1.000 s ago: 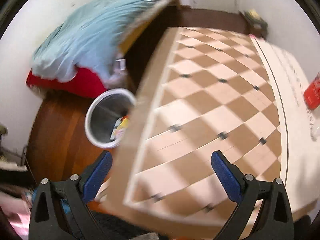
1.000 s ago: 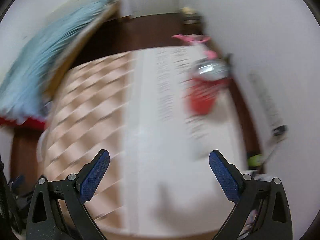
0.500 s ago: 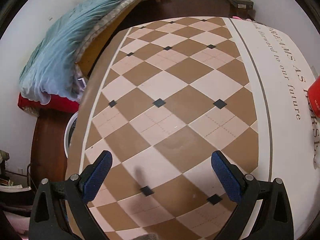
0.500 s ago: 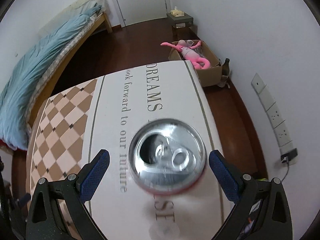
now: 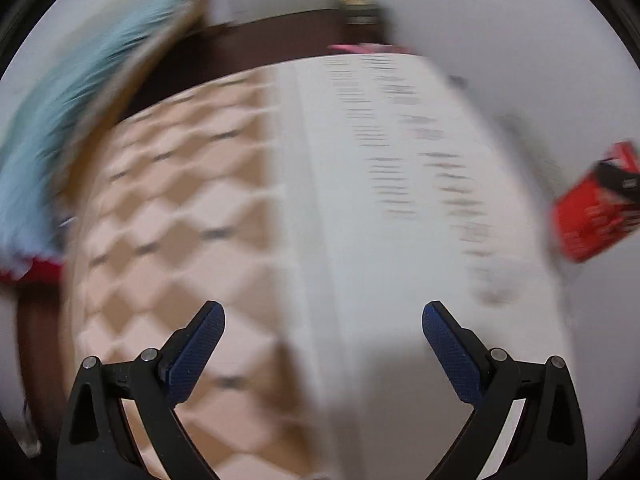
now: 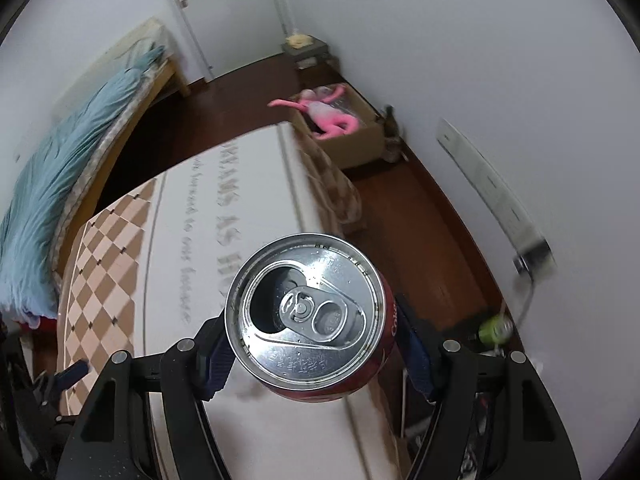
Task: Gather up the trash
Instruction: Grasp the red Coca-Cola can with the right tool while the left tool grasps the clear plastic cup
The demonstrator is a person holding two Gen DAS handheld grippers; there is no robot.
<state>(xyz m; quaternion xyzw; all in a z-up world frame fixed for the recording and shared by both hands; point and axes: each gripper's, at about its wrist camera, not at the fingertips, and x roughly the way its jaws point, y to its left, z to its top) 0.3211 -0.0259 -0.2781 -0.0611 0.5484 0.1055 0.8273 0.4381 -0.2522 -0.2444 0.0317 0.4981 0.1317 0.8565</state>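
An opened red soda can (image 6: 308, 316) fills the middle of the right wrist view, its silver top facing the camera. My right gripper (image 6: 316, 360) is shut on its sides and holds it above the white lettered band of the table (image 6: 180, 240). The left wrist view is blurred by motion. There my left gripper (image 5: 323, 316) stands open over the table (image 5: 360, 200) with nothing between its fingers. The can (image 5: 592, 216) shows at that view's right edge, with a black part of the right gripper on it.
A bed with a blue blanket (image 6: 80, 148) runs along the left. A cardboard box with a pink plush toy (image 6: 332, 120) stands beyond the table's far end. A green can (image 6: 494, 328) lies on the floor by the right wall. A door (image 6: 176, 0) is at the back.
My right gripper closed on the can and raised it off the table. The left gripper swung right, from the checkered part to the white band; the bin left its view.
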